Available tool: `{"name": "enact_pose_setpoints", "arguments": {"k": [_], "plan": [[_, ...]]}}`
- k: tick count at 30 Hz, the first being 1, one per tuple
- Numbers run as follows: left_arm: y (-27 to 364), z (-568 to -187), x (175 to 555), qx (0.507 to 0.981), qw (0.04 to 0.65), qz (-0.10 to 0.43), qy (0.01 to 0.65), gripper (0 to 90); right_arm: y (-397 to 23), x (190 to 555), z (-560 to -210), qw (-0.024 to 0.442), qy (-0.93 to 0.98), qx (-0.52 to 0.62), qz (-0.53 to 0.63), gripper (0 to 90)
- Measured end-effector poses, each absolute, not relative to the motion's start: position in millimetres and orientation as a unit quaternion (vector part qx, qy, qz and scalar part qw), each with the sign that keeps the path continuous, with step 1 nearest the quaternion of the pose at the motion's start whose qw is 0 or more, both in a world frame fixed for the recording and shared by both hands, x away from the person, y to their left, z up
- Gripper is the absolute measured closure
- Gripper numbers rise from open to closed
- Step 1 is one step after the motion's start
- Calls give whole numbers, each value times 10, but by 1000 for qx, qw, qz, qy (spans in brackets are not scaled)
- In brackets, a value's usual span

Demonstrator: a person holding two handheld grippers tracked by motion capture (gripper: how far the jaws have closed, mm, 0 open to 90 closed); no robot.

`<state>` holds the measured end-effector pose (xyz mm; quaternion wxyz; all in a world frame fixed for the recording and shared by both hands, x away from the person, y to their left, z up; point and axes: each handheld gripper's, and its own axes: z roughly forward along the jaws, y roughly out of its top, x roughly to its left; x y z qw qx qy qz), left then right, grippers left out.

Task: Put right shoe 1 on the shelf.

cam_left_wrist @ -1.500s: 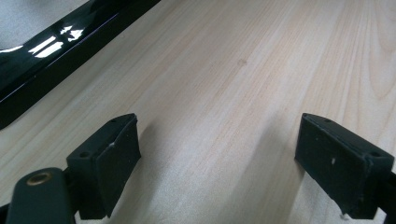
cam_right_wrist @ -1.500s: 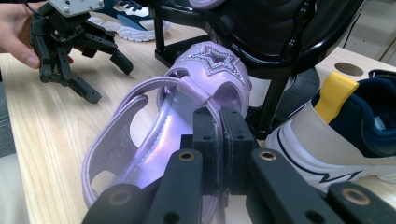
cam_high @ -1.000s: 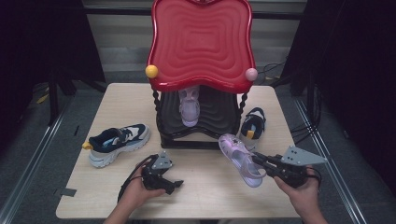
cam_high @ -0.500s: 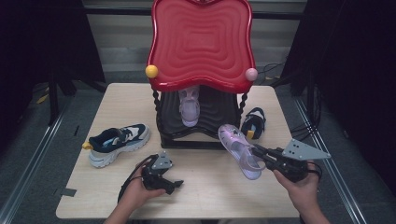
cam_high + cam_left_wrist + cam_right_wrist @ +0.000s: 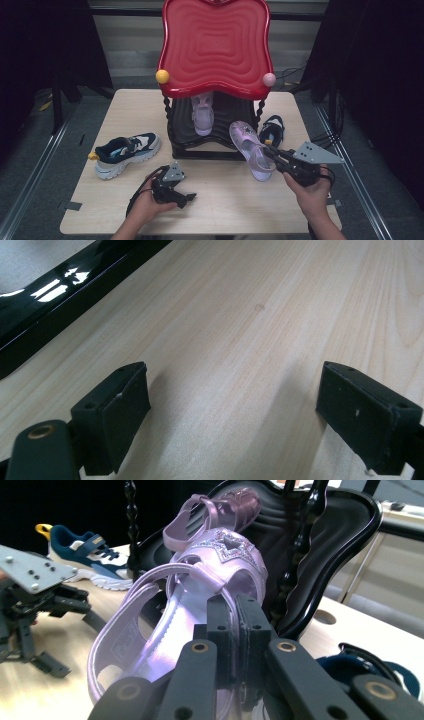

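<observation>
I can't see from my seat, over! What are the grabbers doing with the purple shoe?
Right gripper shut on purple sandal, lifted by the shelf. Left gripper open, empty, on the table. Matching sandal already shelved. Nothing in the way.

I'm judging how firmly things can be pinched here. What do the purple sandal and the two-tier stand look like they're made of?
The purple sandal looks like soft, translucent jelly-type plastic: glossy straps and a glittery star patch. The stand's black lower shelf and red top look like hard moulded plastic or lacquer, going by the sharp reflections on their ripples; which one I can't tell.
</observation>
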<state>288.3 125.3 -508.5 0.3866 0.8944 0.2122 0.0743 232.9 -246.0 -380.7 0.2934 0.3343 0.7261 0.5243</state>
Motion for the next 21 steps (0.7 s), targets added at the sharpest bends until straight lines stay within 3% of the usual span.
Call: {"name": "enact_pose_setpoints", "arguments": {"k": [21], "plan": [[1253,-5085,2883,894,387,74,212,129,-2168,2525,-3750,340,715,332,512,856]]}}
